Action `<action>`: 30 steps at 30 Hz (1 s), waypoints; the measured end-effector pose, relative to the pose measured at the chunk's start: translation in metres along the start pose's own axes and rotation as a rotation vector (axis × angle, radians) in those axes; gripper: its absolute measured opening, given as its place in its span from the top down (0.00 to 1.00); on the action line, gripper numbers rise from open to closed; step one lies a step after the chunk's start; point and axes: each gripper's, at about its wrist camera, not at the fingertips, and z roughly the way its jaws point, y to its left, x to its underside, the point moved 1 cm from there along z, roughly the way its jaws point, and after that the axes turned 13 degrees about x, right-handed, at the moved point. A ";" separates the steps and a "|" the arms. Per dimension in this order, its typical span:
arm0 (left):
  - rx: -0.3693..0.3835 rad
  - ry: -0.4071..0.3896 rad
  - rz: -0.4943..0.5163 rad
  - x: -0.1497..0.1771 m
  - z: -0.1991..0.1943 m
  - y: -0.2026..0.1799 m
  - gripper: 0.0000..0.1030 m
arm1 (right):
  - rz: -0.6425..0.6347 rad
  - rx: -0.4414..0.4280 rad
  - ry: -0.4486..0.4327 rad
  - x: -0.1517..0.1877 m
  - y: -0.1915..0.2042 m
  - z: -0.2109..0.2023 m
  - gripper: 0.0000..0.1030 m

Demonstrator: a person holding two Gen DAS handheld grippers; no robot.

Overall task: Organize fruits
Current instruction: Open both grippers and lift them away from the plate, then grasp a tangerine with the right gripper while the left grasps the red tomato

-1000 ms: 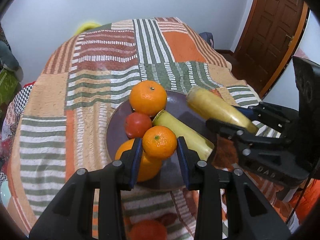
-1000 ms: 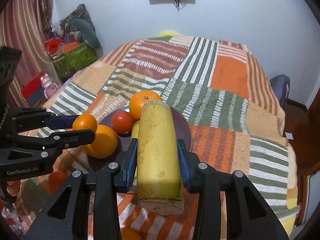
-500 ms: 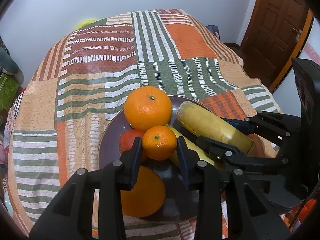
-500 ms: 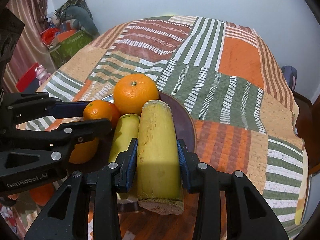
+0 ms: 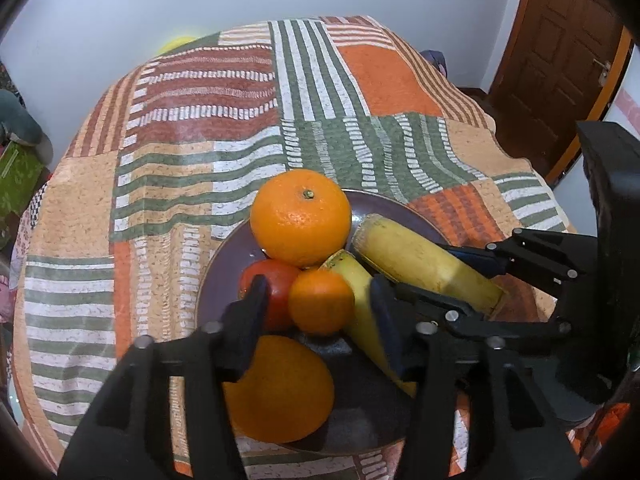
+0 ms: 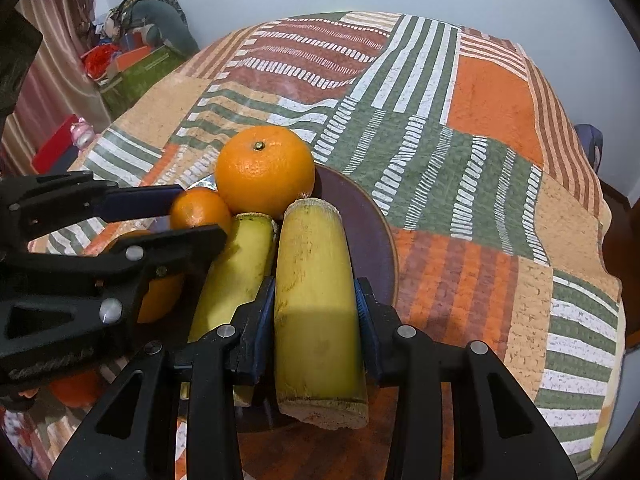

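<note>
A dark plate [image 5: 224,268] on the patchwork cloth holds a big orange [image 5: 301,216], a tomato [image 5: 276,280], a small mandarin [image 5: 321,301], another orange [image 5: 280,390] and a banana piece [image 5: 360,316]. My left gripper [image 5: 318,316] is open, its jaws standing apart either side of the mandarin, which rests on the pile. My right gripper [image 6: 315,312] is shut on a second banana piece [image 6: 316,300] and holds it low over the plate [image 6: 364,220], beside the first banana piece [image 6: 240,264]. The mandarin [image 6: 198,208] and the big orange [image 6: 264,172] also show there.
The round table [image 5: 192,128] carries a striped patchwork cloth. A wooden door [image 5: 556,60] stands at the right. Boxes and clutter [image 6: 136,60] lie on the floor to the left. An orange fruit [image 6: 74,388] lies on the cloth near the left gripper body.
My left gripper has opened and let go of the mandarin, which now rests on the plate's pile. My right gripper has lowered its banana piece toward the plate beside the other one.
</note>
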 end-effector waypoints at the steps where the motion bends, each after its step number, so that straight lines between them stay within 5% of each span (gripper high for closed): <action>1: -0.004 -0.006 0.006 0.000 -0.002 -0.001 0.47 | -0.007 0.009 0.001 0.000 0.001 -0.001 0.64; 7: -0.009 -0.026 0.021 0.004 -0.019 -0.006 0.46 | -0.004 0.041 -0.028 0.001 -0.003 -0.017 0.47; 30: 0.016 -0.113 -0.019 0.080 -0.136 -0.018 0.46 | 0.069 0.078 -0.234 0.052 0.019 -0.152 0.46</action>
